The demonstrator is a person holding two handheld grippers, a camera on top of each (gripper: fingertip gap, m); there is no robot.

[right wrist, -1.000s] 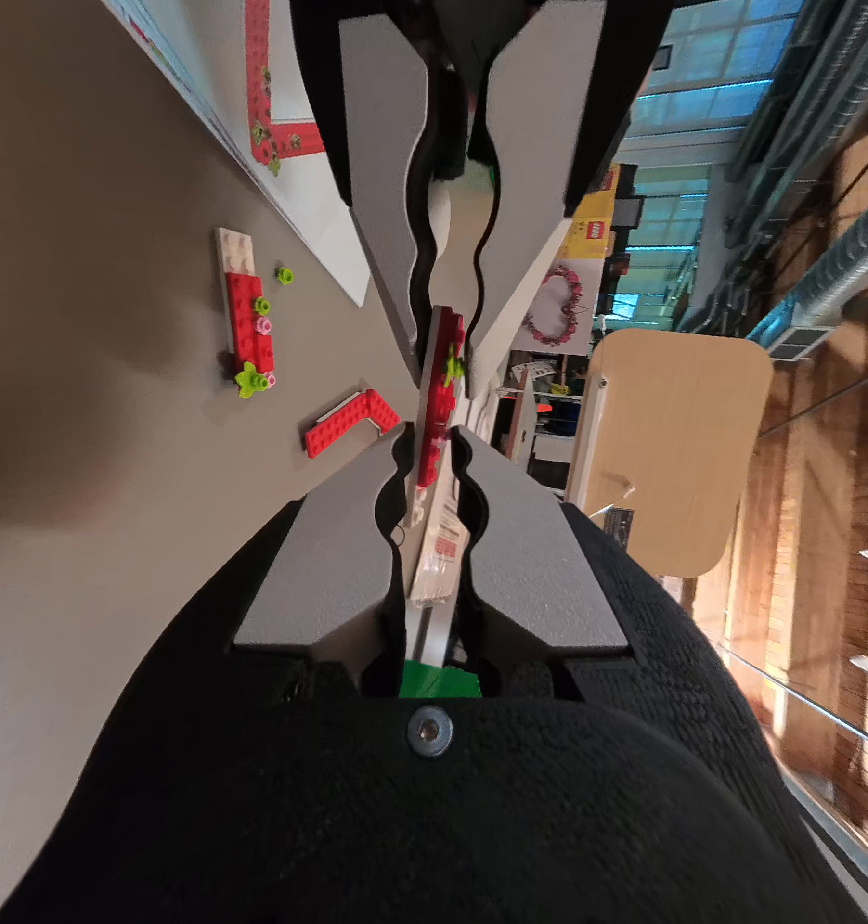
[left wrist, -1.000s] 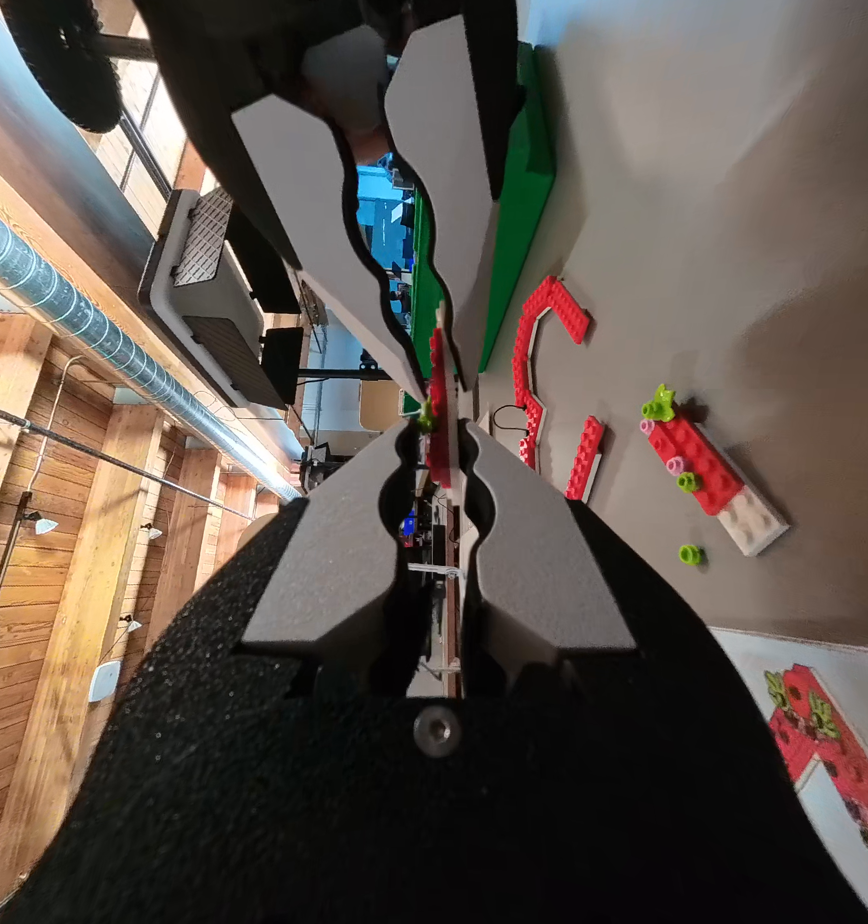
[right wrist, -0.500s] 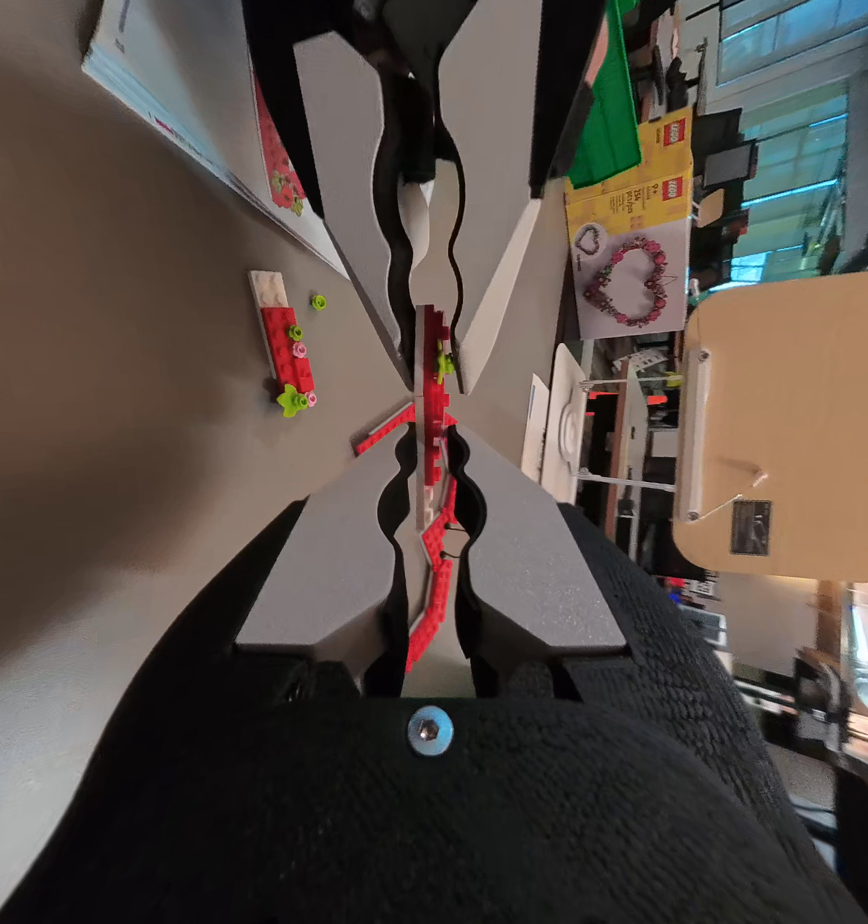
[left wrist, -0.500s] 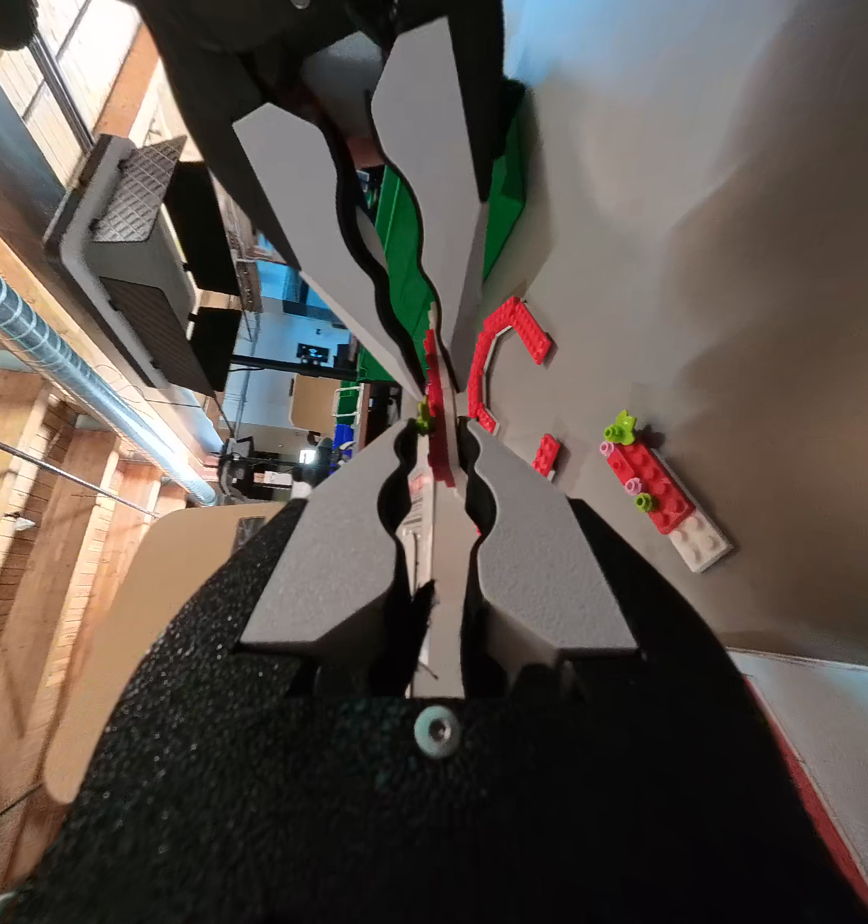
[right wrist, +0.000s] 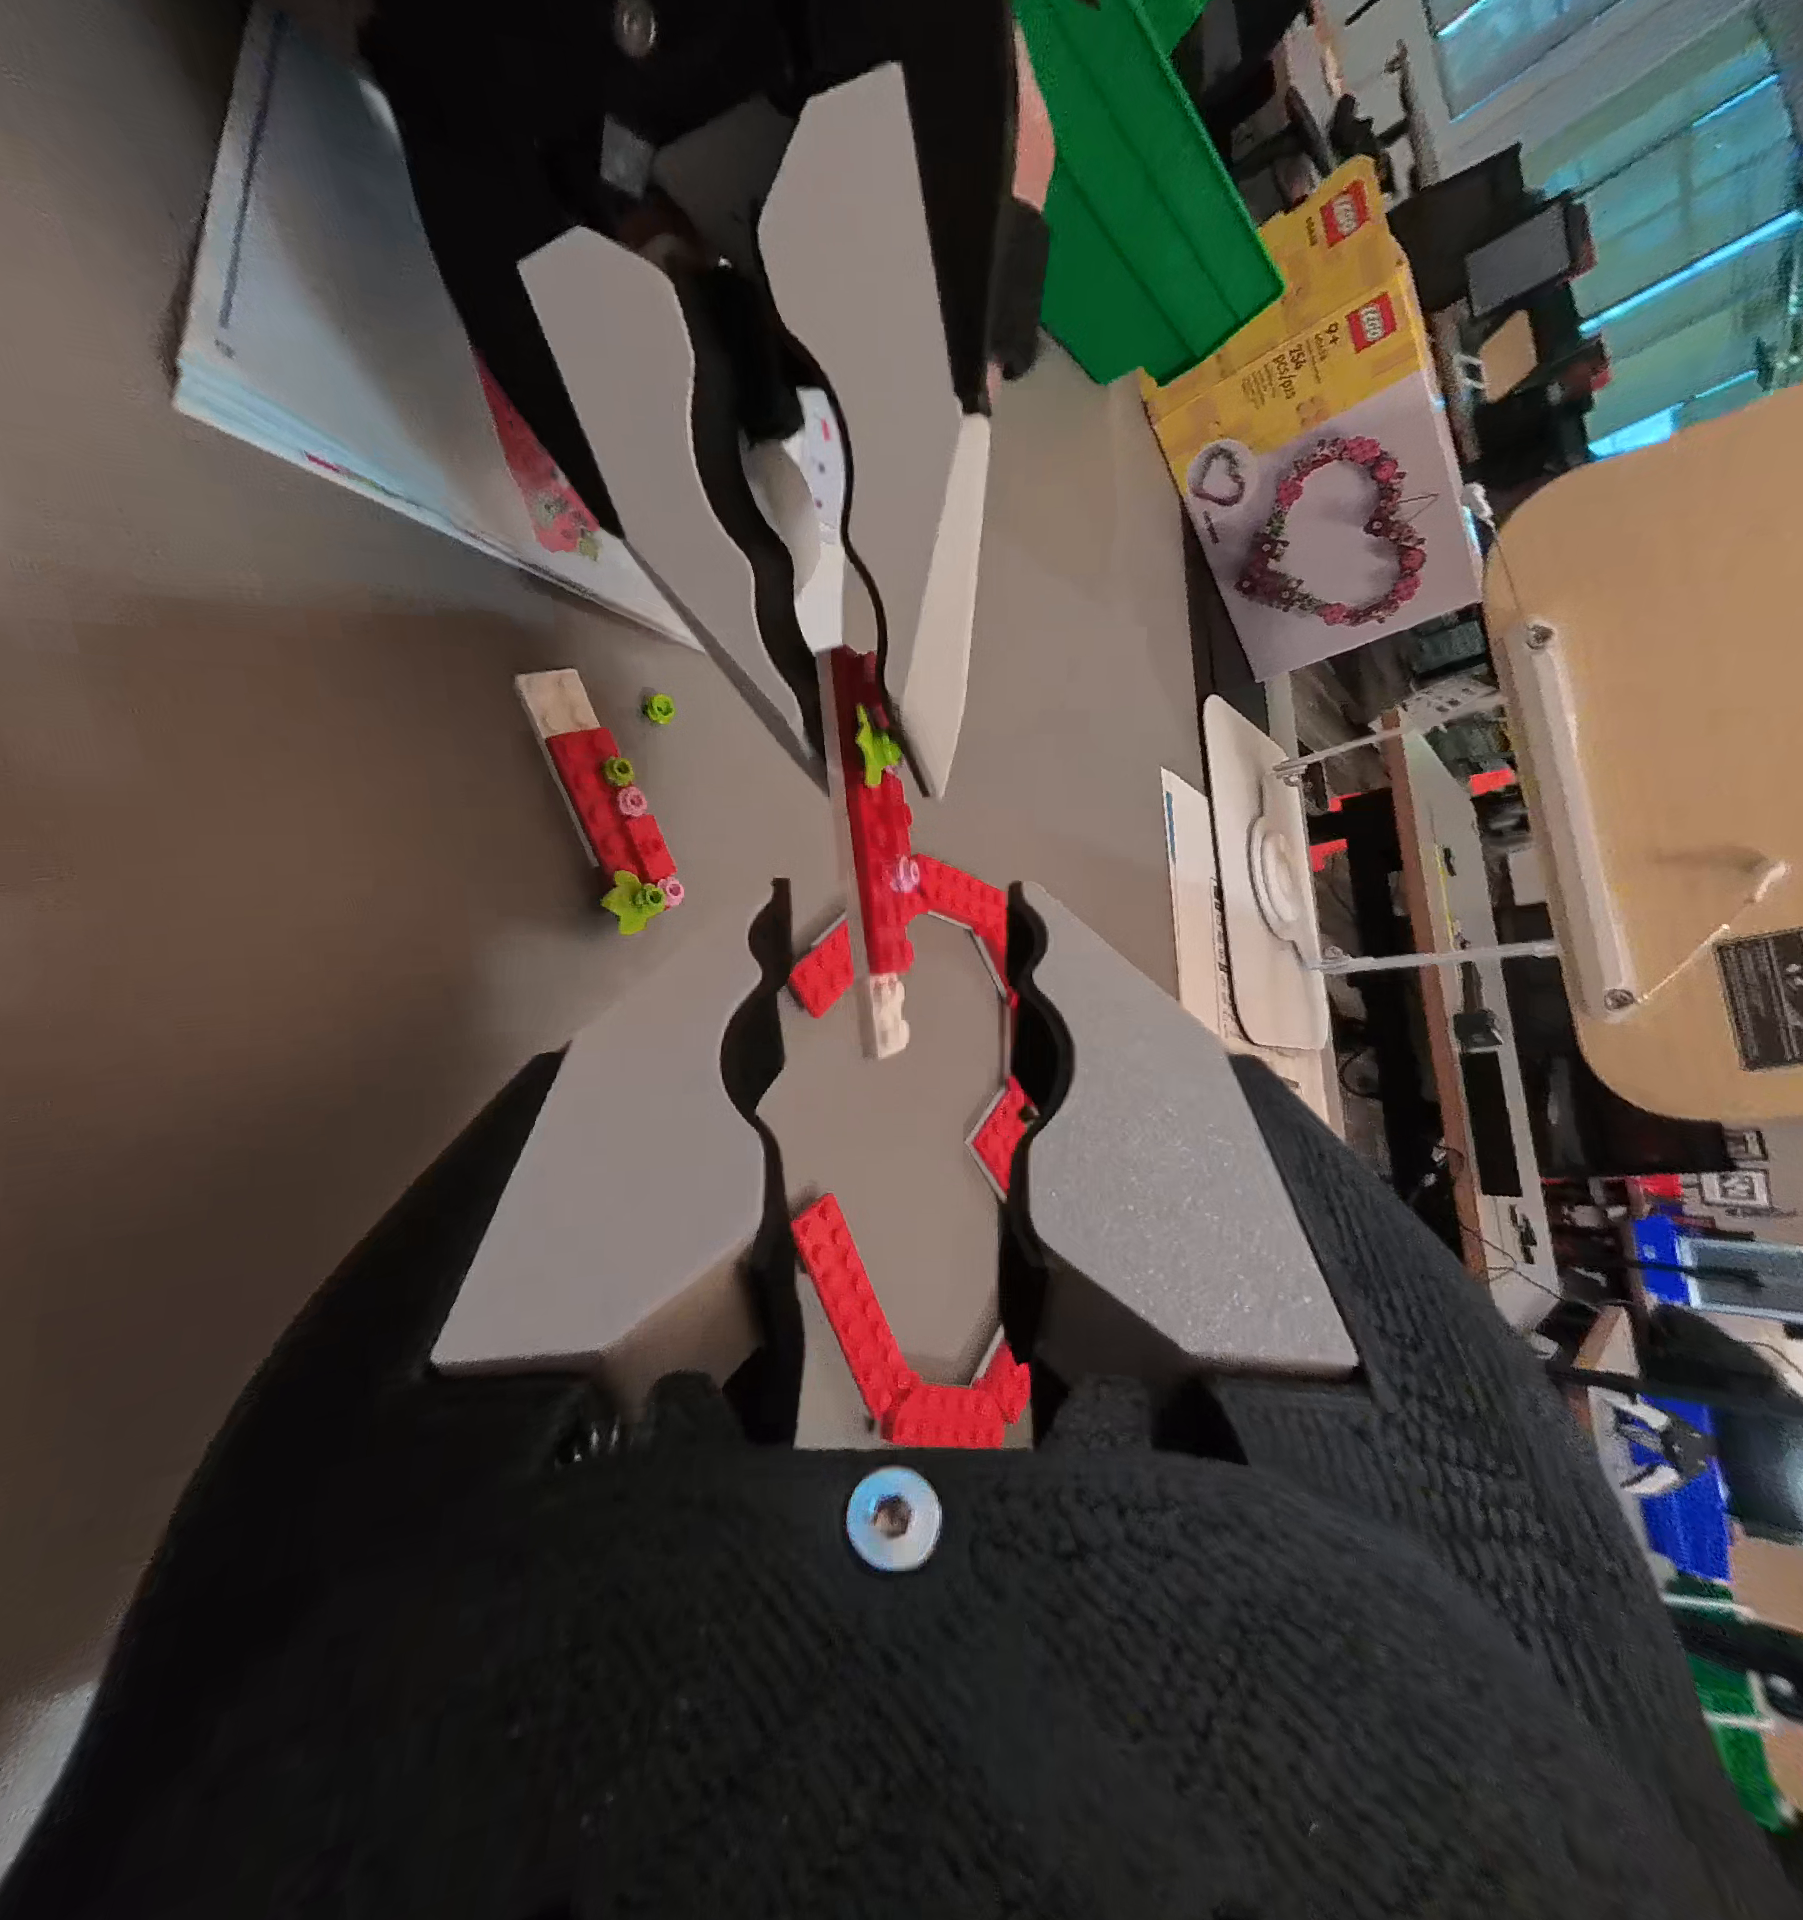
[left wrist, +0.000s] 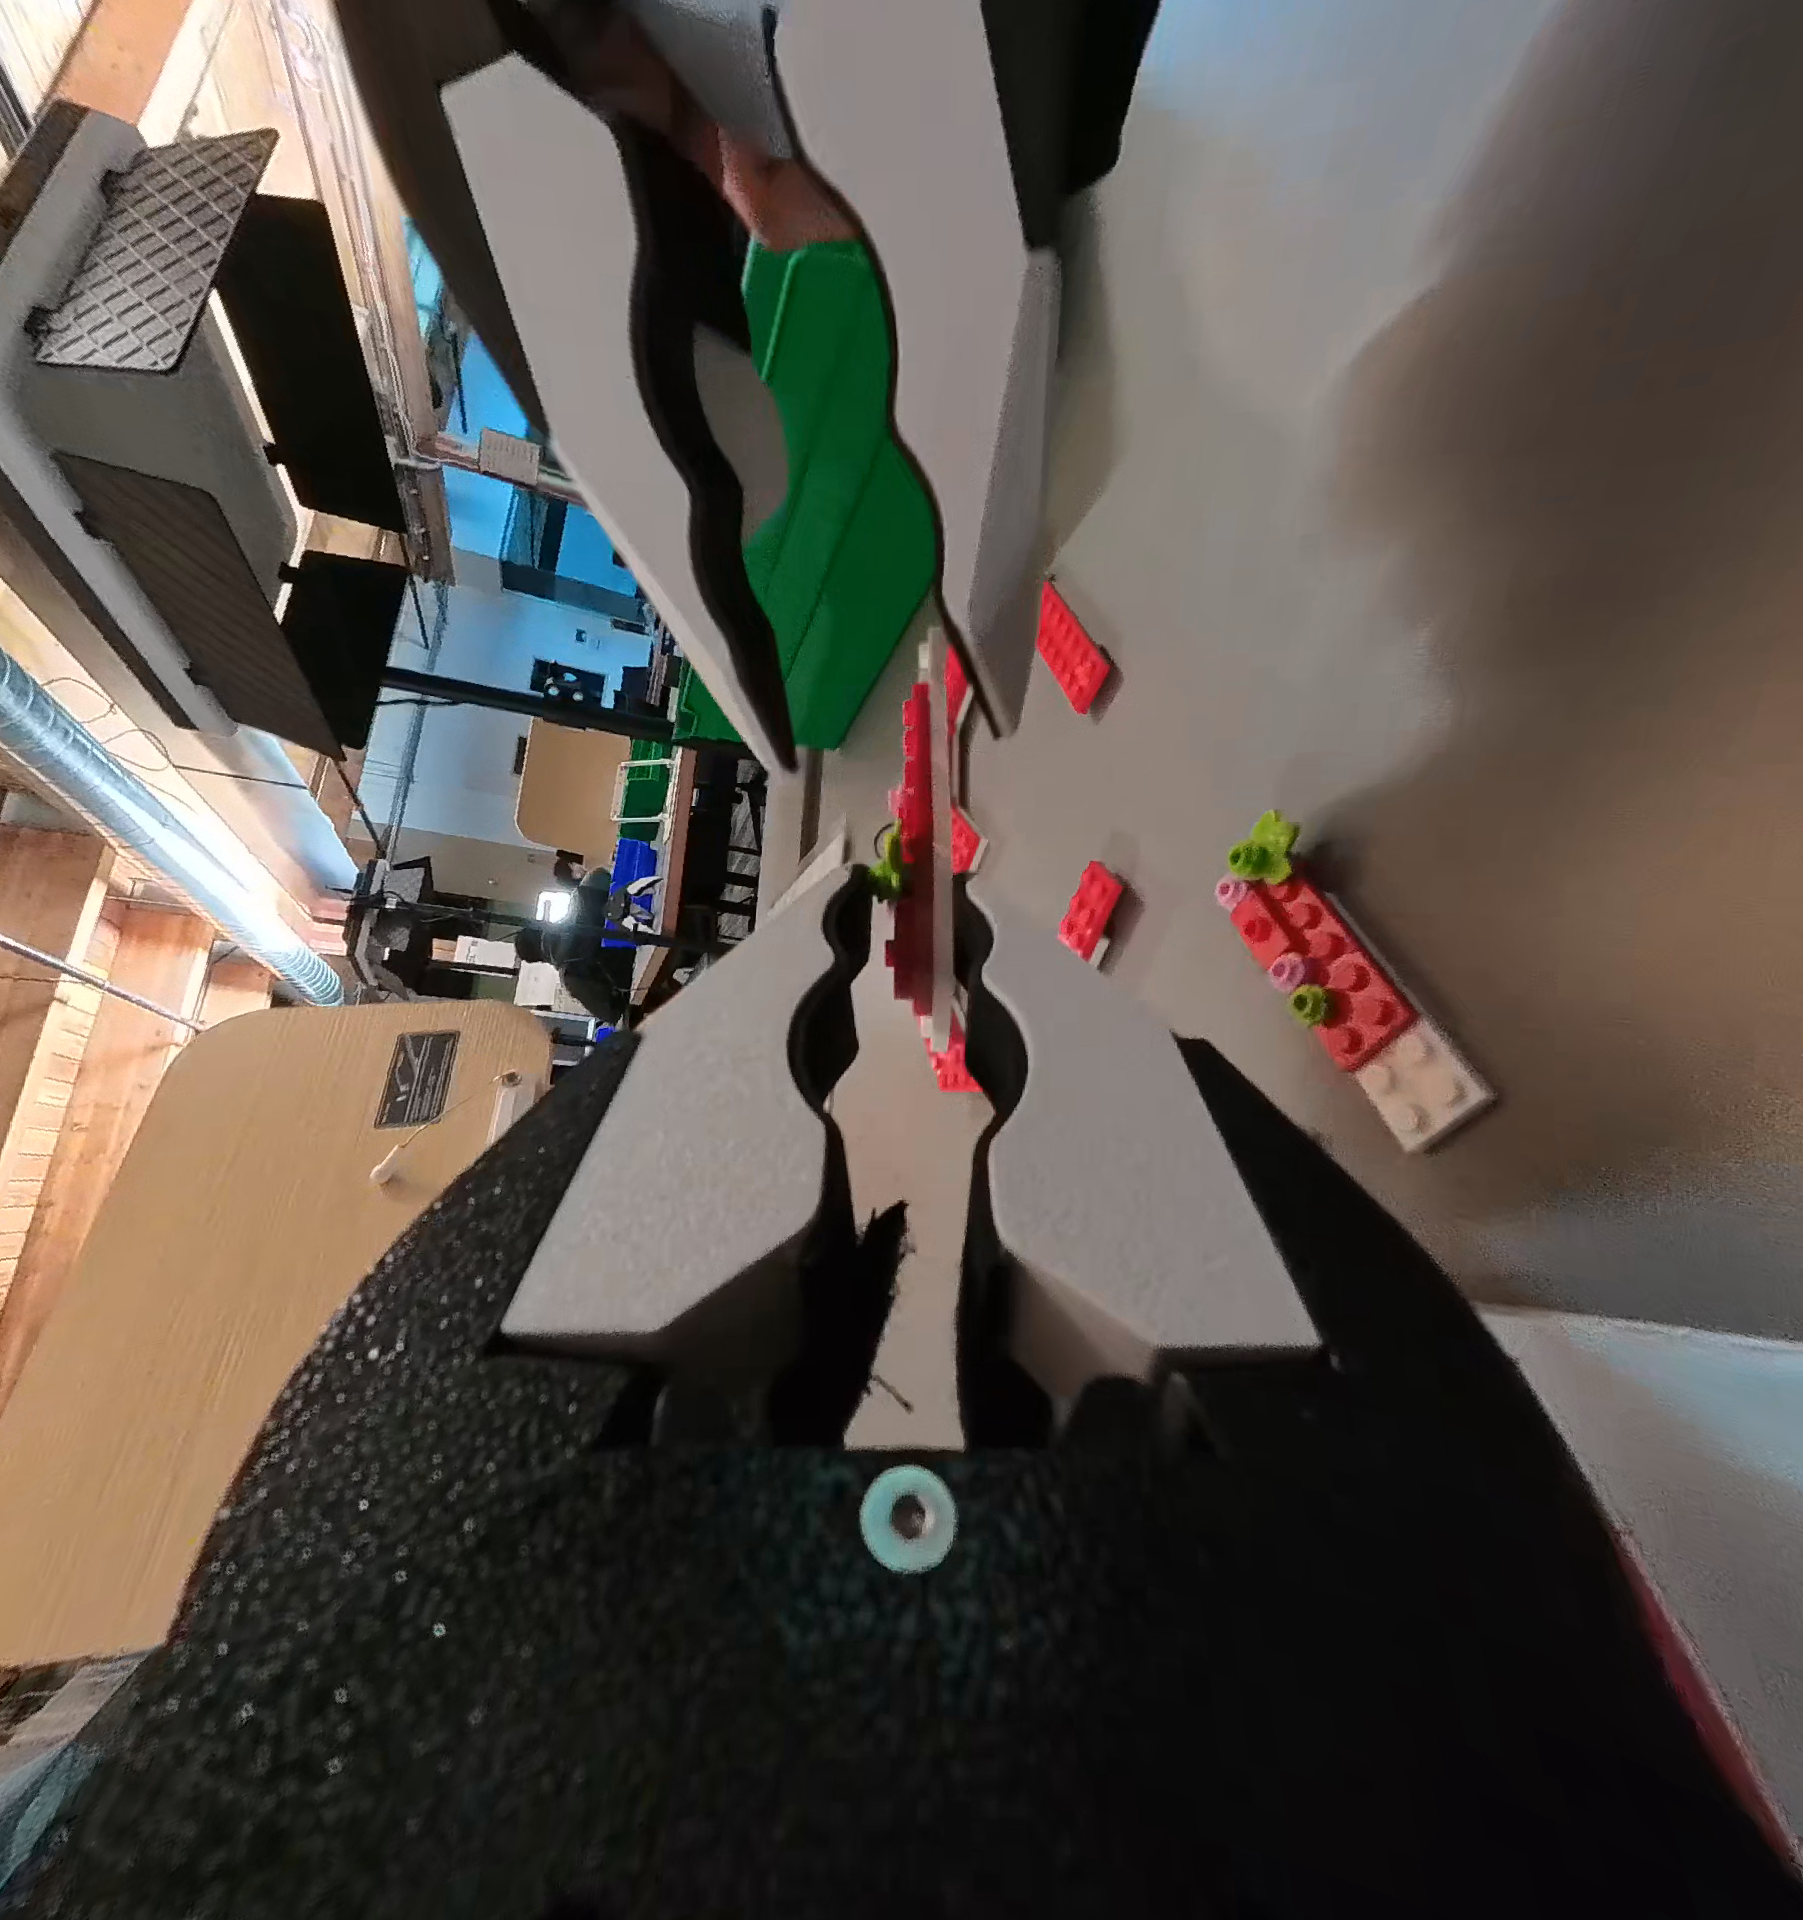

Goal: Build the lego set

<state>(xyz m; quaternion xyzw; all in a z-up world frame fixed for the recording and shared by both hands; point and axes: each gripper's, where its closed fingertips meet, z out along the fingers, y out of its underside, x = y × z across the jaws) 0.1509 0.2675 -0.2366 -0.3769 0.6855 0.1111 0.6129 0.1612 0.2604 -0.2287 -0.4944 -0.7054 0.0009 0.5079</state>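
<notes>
The left gripper is pinching the far end of a red-and-white plate strip, which is hanging edge-on above the desk over the red heart frame. The right gripper is standing wide apart, gripping nothing. The strip looks light and stiff, but its studded joints could snap apart; gripping its flat faces seems safest. One more decorated strip and one loose green stud are lying to the left.

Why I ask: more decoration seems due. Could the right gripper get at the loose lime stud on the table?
Probably yes. The right gripper is open and empty, and the lime stud lies alone on bare table, though the left gripper, holding a red strip, is nearby.
</notes>
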